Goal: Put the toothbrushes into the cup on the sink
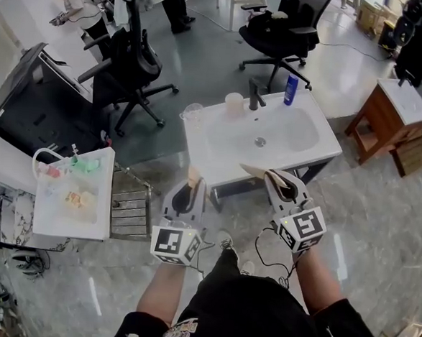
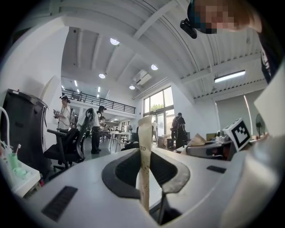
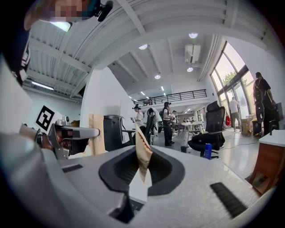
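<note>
The white sink stands on its frame just ahead of me. At its back edge are a peach cup, a clear cup, a dark tap and a blue bottle. My left gripper is shut on a long tan paper packet that stands upright between the jaws. My right gripper is shut on a second tan paper packet, which points left over the sink's front edge. What is inside the packets is hidden. Both grippers hover at the sink's near side.
A white side table with small colourful items and a wire rack stand at my left. Two black office chairs stand behind the sink. A wooden stand is at the right. People stand at the far back.
</note>
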